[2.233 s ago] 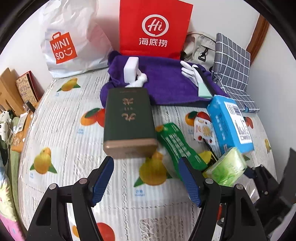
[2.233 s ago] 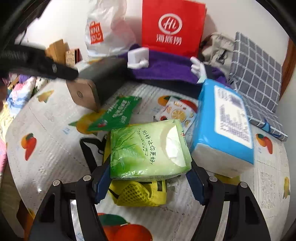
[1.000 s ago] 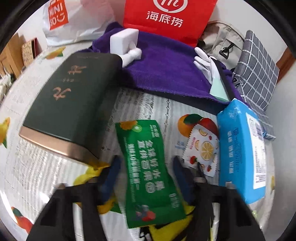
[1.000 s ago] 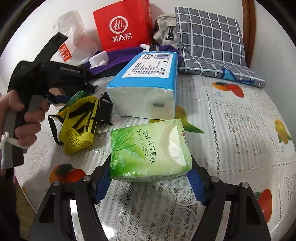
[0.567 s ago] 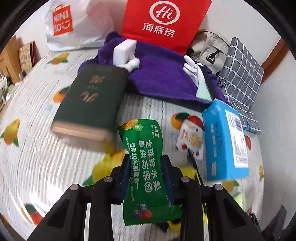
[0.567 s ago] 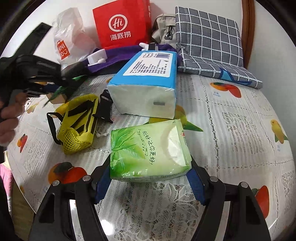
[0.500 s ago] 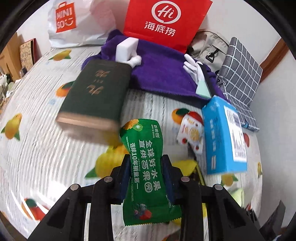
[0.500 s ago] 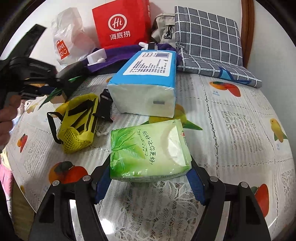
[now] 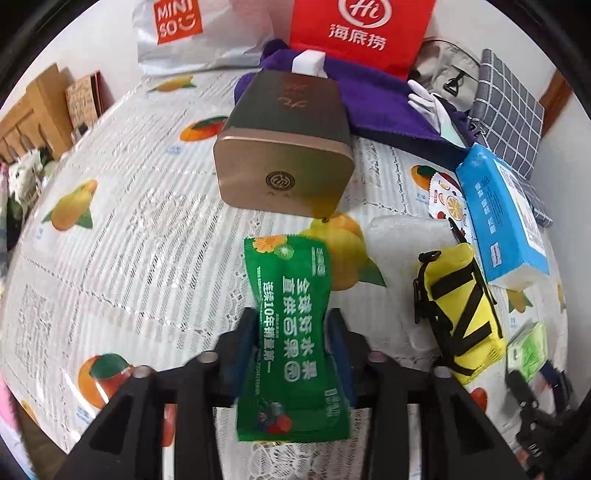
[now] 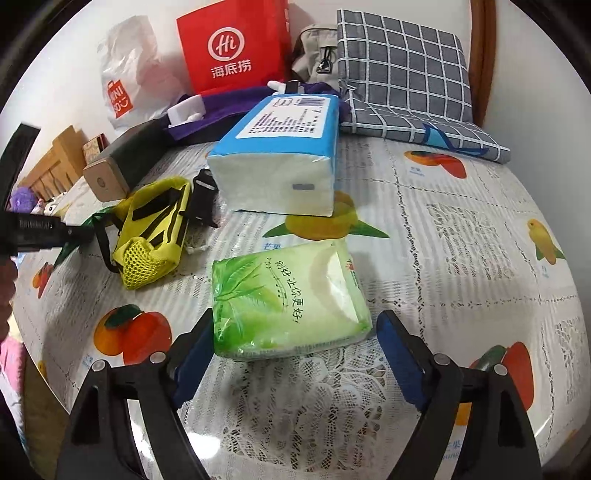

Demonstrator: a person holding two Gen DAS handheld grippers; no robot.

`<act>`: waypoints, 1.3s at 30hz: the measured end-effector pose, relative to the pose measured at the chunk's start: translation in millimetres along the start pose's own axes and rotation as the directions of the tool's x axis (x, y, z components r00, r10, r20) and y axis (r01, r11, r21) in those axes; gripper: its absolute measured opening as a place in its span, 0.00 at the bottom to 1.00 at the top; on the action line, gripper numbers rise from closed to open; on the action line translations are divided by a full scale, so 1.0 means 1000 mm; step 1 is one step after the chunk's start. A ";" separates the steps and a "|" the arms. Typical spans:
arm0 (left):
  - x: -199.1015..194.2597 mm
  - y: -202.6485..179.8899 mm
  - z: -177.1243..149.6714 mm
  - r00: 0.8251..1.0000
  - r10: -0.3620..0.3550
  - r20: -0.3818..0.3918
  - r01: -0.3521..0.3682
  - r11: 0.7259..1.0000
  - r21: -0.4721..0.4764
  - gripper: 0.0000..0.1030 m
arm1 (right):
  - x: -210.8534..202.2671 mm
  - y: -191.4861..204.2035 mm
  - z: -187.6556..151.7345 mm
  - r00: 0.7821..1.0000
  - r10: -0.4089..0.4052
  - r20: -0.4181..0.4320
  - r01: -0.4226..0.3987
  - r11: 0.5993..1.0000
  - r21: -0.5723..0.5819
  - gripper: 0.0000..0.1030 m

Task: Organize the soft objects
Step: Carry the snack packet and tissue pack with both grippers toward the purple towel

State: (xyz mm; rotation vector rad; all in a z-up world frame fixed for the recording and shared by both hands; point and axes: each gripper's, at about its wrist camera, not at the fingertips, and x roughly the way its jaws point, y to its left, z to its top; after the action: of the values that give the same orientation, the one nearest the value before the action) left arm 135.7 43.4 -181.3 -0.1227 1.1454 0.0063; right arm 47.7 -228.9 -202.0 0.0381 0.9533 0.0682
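Note:
A green snack packet [image 9: 288, 273] hangs above the fruit-print tablecloth [image 9: 147, 229] between the blue pads of my left gripper [image 9: 291, 317]. The jaws are opening, but the pads still pinch the packet's waist, and its lower end is blurred. In the right wrist view a green tissue pack [image 10: 284, 299] lies flat on the cloth between the fingers of my right gripper [image 10: 295, 321]. Those jaws are opening too, and a small gap shows at the right pad. A yellow mesh bag [image 10: 151, 232] and a blue tissue pack [image 10: 280, 158] lie beyond it.
A dark green tin with a gold end [image 9: 284, 147] lies ahead of the left gripper. Behind it are a purple towel [image 9: 369, 96], a red paper bag [image 9: 358, 29] and a white shopping bag [image 9: 192, 29]. A checked cushion [image 10: 402, 74] sits at the back right.
The left gripper took the green packet off the table and carried it left and back, past the tin. The right jaws widened off the tissue pack, which stayed in place.

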 end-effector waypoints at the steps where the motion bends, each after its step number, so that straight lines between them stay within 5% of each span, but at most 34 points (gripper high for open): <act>1: 0.001 -0.001 -0.001 1.000 0.006 0.001 -0.006 1.000 0.012 0.52 | 0.000 0.001 0.000 1.000 -0.006 0.000 0.006 1.000 -0.003 0.82; 5: 0.003 -0.005 -0.003 0.999 0.031 0.017 -0.032 0.999 0.035 0.51 | 0.002 0.003 0.001 1.000 -0.015 -0.002 0.015 1.000 0.000 0.80; 7: 0.002 -0.003 -0.002 0.999 0.040 0.023 -0.041 0.999 0.027 0.33 | 0.001 0.005 0.002 1.000 -0.014 -0.005 0.014 1.000 -0.004 0.71; 10: 0.001 0.000 0.000 1.000 0.014 0.014 -0.014 1.000 0.026 0.28 | -0.002 0.006 0.005 1.000 -0.016 -0.005 0.016 1.000 -0.012 0.71; 22: -0.017 0.003 0.003 0.996 -0.077 0.034 0.078 0.997 -0.013 0.27 | -0.040 0.001 0.027 0.999 -0.003 0.039 0.002 1.000 0.024 0.71; 39: -0.064 0.002 0.030 0.987 -0.103 0.120 0.102 0.995 0.017 0.27 | -0.069 -0.007 0.057 0.995 0.042 0.086 -0.051 0.993 0.102 0.71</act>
State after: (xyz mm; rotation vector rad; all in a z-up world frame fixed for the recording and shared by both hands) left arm 136.1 52.4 -110.9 -0.1689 1.0174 -0.0827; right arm 54.3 -241.1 -113.2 0.1586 0.8716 0.0592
